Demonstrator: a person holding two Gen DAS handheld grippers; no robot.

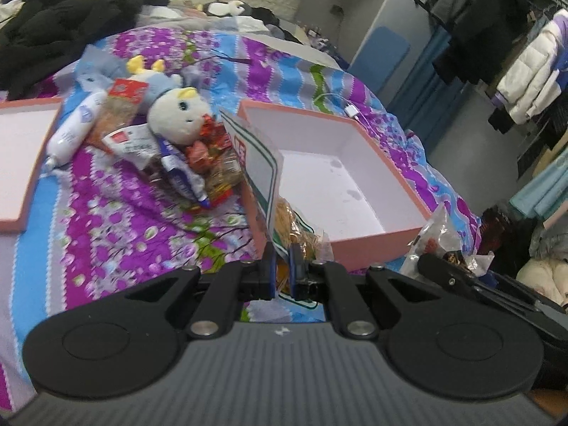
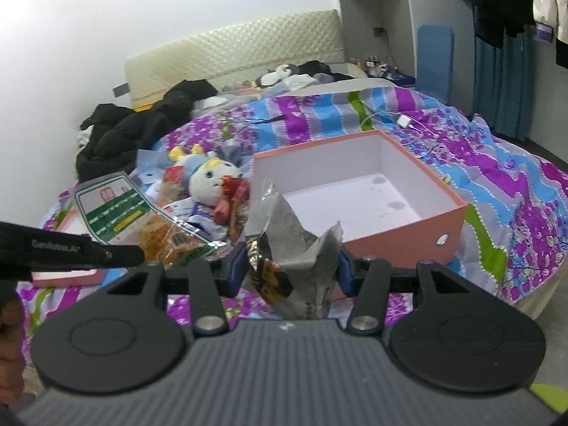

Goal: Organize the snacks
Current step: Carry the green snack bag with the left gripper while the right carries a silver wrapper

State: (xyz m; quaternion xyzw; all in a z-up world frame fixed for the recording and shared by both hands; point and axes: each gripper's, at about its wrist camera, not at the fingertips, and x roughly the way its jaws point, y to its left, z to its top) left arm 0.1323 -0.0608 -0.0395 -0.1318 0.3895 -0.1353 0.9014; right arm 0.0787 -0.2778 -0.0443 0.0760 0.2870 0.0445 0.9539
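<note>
My left gripper is shut on a green-and-white snack bag with yellow strips inside, held up beside the open pink box; the bag also shows in the right wrist view. My right gripper is shut on a crumpled silver snack bag, held just in front of the pink box, whose white inside is empty. A pile of snack packets lies on the quilt left of the box, around a plush toy.
A white tube-shaped pack and a pink box lid lie at the left. A white charger and cable lie behind the box. Black clothes are heaped at the bed's head. Hanging coats are at the right.
</note>
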